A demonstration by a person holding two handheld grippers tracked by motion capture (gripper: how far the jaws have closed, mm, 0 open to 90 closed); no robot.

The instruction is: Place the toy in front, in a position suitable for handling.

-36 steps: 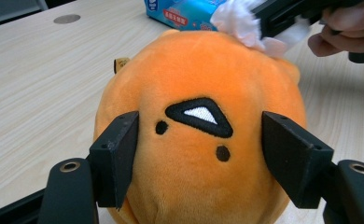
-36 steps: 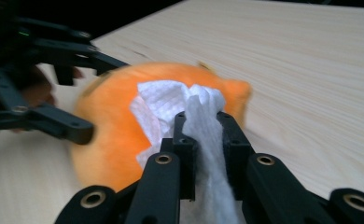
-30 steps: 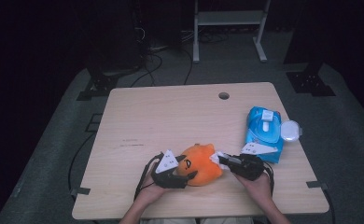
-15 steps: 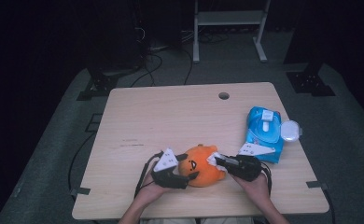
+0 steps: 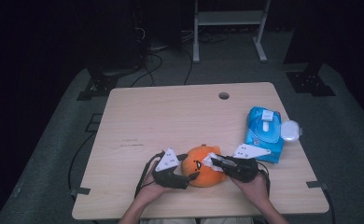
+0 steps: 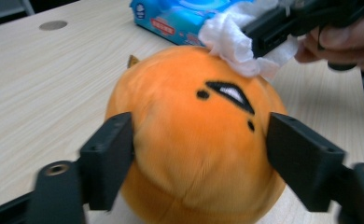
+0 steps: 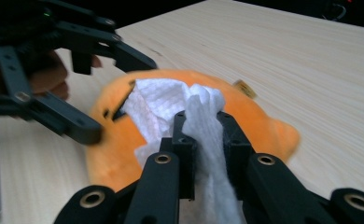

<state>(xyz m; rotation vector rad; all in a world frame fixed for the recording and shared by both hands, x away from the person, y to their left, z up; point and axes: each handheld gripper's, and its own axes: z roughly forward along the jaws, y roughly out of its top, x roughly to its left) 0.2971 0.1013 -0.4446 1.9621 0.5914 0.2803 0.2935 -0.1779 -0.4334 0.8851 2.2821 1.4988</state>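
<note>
An orange plush ball with a drawn face (image 5: 201, 170) (image 6: 194, 140) (image 7: 115, 140) lies near the table's front edge. My left gripper (image 5: 189, 173) (image 6: 199, 135) (image 7: 117, 95) reaches it from the left. Its jaws have just been opening and stand on either side of the plush without squeezing it. From the right, my right gripper (image 5: 215, 161) (image 7: 202, 119) (image 6: 259, 32) is shut on a crumpled white wipe (image 5: 210, 158) (image 6: 236, 42) (image 7: 166, 107). The wipe rests against the top of the plush, beside its face.
A blue pack of wipes (image 5: 264, 133) (image 6: 180, 16) lies at the right of the wooden table (image 5: 171, 116), with its white lid (image 5: 290, 130) flipped open toward the right edge. A cable hole (image 5: 224, 95) (image 6: 53, 24) sits at the back. Both hands are at the front edge.
The left gripper's jaws have spread wider around the plush. The right gripper has edged left with the wipe onto the plush's top.
</note>
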